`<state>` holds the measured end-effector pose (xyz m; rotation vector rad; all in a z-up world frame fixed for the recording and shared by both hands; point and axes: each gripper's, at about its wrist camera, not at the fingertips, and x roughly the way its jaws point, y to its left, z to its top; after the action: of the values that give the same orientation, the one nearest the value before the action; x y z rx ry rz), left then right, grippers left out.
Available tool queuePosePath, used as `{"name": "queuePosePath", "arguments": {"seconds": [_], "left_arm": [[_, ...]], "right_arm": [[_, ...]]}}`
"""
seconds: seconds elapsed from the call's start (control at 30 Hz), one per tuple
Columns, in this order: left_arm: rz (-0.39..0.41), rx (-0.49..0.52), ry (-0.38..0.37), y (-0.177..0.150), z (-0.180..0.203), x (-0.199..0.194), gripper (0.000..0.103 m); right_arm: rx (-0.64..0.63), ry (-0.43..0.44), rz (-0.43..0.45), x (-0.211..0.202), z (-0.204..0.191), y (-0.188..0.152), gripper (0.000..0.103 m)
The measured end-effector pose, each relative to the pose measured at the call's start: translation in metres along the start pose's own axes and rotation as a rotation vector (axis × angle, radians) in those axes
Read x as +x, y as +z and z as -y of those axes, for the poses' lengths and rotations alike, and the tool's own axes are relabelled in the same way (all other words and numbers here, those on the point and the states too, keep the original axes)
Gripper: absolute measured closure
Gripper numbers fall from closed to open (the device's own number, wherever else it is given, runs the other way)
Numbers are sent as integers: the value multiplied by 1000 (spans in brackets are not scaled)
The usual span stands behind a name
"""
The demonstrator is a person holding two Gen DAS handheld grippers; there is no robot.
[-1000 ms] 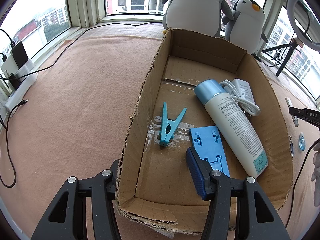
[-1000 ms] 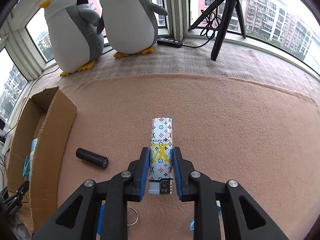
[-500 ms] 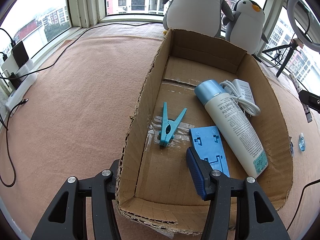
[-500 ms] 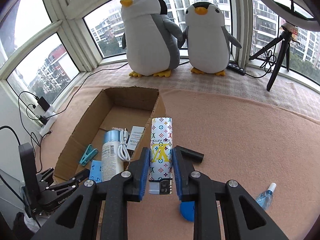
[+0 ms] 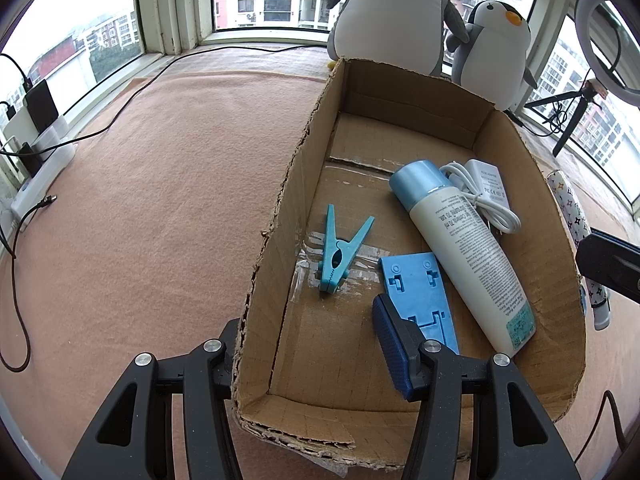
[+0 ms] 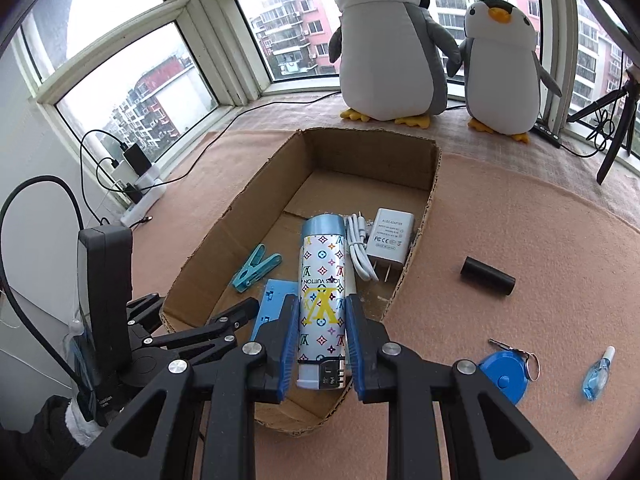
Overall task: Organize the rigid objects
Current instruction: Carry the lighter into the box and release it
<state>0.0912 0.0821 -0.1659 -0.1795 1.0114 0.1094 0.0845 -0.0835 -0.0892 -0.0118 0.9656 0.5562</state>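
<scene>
An open cardboard box (image 5: 280, 216) (image 6: 424, 216) lies on the pink carpet. Inside are a blue clothes peg (image 5: 340, 252) (image 6: 254, 268), a white tube with a blue cap (image 5: 460, 240), a white charger with its cable (image 5: 490, 184) (image 6: 390, 236) and a flat blue plastic piece (image 5: 420, 292) (image 6: 272, 304). My left gripper (image 5: 308, 320) is open and straddles the box's near left wall. My right gripper (image 6: 322, 312) is shut on a white cylinder with a coloured monogram print (image 6: 322, 264) (image 5: 568, 208), held over the box's near right side, above the tube.
On the carpet right of the box lie a black cylinder (image 6: 486, 278), a blue tape measure with a key ring (image 6: 502, 372) and a small blue dispenser (image 6: 596, 376). Two plush penguins (image 6: 388, 40) stand behind the box. A tripod (image 6: 616, 120) is far right, a power strip with cables (image 5: 36, 168) far left.
My right gripper has lifted the patterned cylinder off the carpet and carried it left, over the box. The left gripper and the box's contents have not moved.
</scene>
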Motion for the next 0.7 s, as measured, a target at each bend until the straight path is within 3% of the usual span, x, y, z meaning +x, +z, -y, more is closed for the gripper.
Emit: {"name": "queuePosePath", "arguments": {"seconds": [0.43, 0.6, 0.7], "left_arm": [[1, -1, 0, 0, -1, -1, 46], [1, -2, 1, 0, -1, -1, 46], [2, -2, 1, 0, -1, -2, 46]], "right_arm": [[-4, 11, -15, 9, -15, -18, 82], [1, 12, 9, 4, -16, -17, 55], [4, 10, 16, 2, -15, -17, 55]]}}
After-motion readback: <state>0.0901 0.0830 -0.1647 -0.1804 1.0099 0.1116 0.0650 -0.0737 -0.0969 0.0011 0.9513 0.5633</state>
